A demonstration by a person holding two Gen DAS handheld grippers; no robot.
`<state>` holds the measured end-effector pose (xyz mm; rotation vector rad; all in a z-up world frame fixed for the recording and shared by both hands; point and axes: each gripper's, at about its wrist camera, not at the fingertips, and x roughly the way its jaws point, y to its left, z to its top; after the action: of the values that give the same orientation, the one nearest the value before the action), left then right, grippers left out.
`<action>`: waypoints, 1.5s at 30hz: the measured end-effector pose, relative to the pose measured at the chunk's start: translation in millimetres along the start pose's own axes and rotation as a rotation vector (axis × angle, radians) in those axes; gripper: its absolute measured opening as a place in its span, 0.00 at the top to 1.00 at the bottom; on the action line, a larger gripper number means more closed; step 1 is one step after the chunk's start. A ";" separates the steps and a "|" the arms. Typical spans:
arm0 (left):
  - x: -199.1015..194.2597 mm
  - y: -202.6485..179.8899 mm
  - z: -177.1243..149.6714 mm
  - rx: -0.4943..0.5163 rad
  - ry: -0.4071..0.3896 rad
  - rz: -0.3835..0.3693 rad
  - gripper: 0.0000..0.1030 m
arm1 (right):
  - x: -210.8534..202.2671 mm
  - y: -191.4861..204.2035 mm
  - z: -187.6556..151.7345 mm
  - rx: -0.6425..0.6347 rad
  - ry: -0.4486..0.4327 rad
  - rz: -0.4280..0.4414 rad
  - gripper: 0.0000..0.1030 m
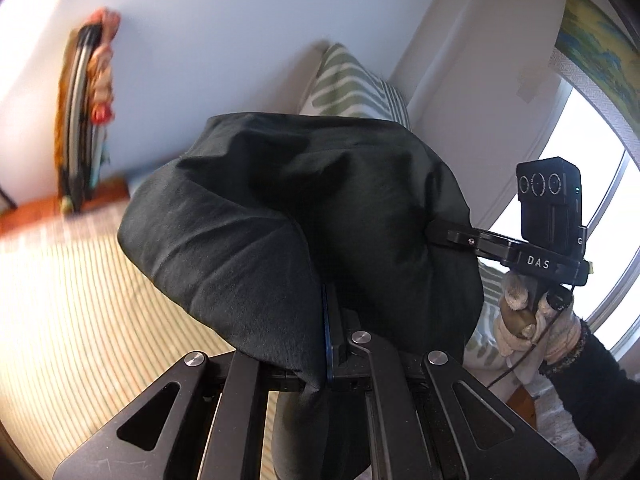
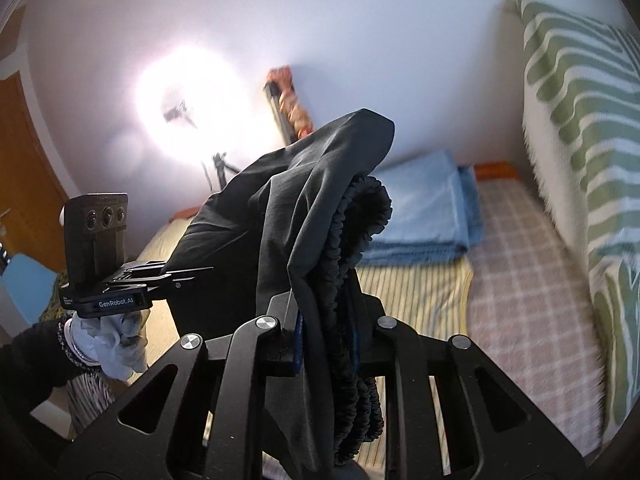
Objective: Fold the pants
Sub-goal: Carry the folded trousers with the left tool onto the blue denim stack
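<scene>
Both grippers, left gripper (image 1: 334,344) and right gripper (image 2: 326,320), are clenched on the soft dark-green cotton pants (image 1: 304,208), held up above the striped bed sheet (image 1: 60,300). Light, floppy cloth; the gathered elastic waistband (image 2: 356,248) looks the surest hold.

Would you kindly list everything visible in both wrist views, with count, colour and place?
pants: one, black, held up between both tongs, elastic waistband bunched in the right one
folded blanket: one, light blue, on the bed by the wall
striped bedsheet: one, cream, under the pants
checked cover: one, pinkish, on the bed beside the blanket
patterned cushion: one, green and white, upright at the bed's edge
ring light: one, glaring white, by the wall
left tongs: black, shut on the pants
right tongs: black, shut on the pants
</scene>
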<state>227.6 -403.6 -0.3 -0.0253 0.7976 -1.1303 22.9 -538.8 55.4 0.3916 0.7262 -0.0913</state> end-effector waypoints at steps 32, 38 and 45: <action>150.3 128.8 126.3 0.037 0.014 0.132 0.96 | 202.7 -136.2 145.0 0.010 0.037 -0.122 0.83; 167.2 154.0 117.2 0.037 0.037 0.230 0.96 | 247.3 -152.0 139.9 -0.015 0.107 -0.167 0.83; 179.3 172.0 115.6 0.018 0.101 0.361 0.89 | 275.9 -166.0 138.9 -0.046 0.175 -0.381 0.66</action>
<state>464.5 -512.8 -84.4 0.1858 0.8428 -0.8010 280.6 -730.1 -85.7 0.2145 0.9680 -0.4028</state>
